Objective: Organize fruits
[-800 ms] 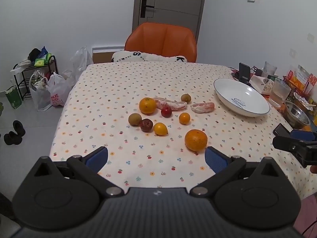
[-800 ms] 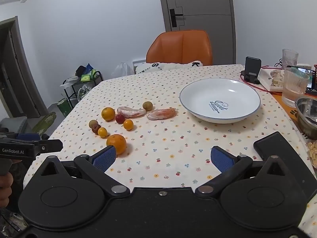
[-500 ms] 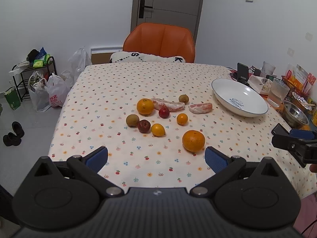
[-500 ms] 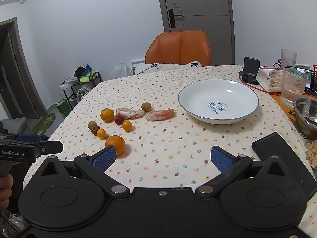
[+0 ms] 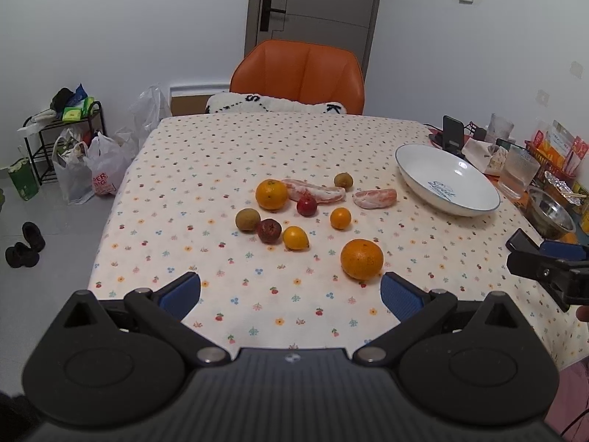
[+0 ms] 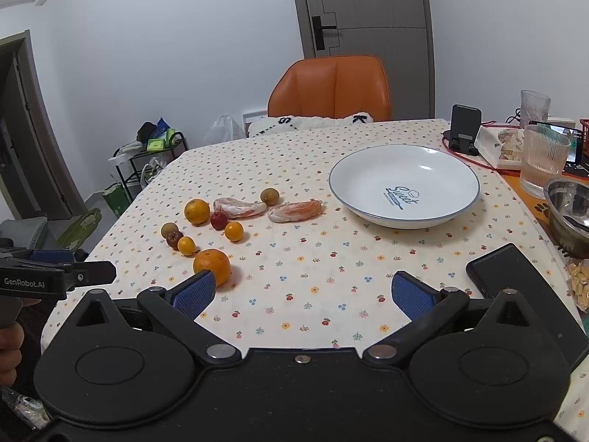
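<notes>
Loose fruit lies mid-table on the flowered cloth: a big orange [image 5: 361,259] nearest me, another orange [image 5: 271,194], small yellow-orange fruits [image 5: 295,237], red fruits [image 5: 306,206], brown-green fruits [image 5: 247,219] and two peeled citrus pieces [image 5: 374,197]. An empty white plate [image 5: 478,206] stands to the right. My left gripper [image 5: 291,294] is open over the near edge, nothing between its fingers. My right gripper [image 6: 302,294] is open too, near the front edge; the big orange [image 6: 211,266] sits just beyond its left fingertip. The plate [image 6: 456,213] lies ahead of it.
An orange chair [image 5: 298,73] stands at the far side. Along the right edge are a phone stand [image 6: 464,123], ribbed glasses [image 6: 543,164], a steel bowl [image 6: 568,217], snacks and a black phone [image 6: 515,276]. Bags and a rack [image 5: 73,147] sit on the floor left.
Both views shifted only slightly; the fruit and plate sit a little lower and closer in the left wrist view. Both grippers stay open.
</notes>
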